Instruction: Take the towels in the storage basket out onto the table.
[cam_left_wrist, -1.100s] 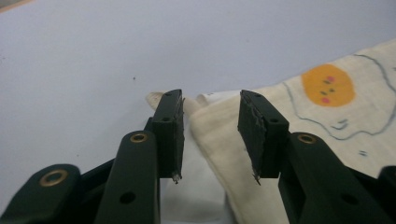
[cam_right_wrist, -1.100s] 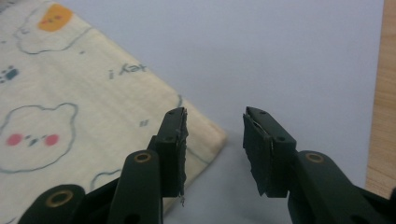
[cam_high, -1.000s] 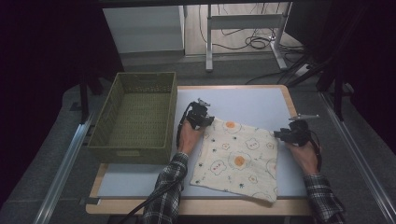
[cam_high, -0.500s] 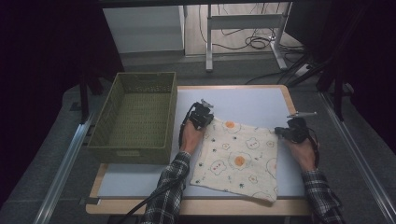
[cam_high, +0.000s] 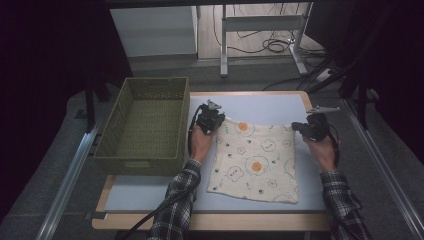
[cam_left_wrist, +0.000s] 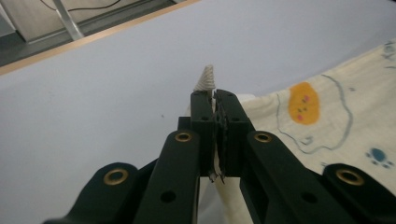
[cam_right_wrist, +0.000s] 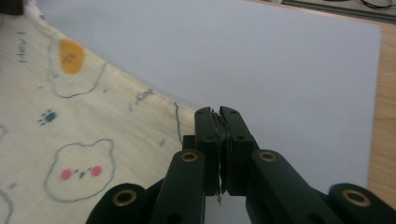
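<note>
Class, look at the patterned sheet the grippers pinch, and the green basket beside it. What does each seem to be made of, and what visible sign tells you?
Patterned cloth: likely woven cotton, matte; a soft pinched corner shows weave, and printed egg and bear motifs.
Green basket: probably woven plastic or dyed wicker, with a regular lattice in walls and floor; which one is unclear.

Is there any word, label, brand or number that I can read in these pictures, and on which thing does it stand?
None can be read.
Cloth: printed fried eggs, bear faces and paw marks; some tiny marks are too blurred to read.
Basket: a front tag, too small to read.
</note>
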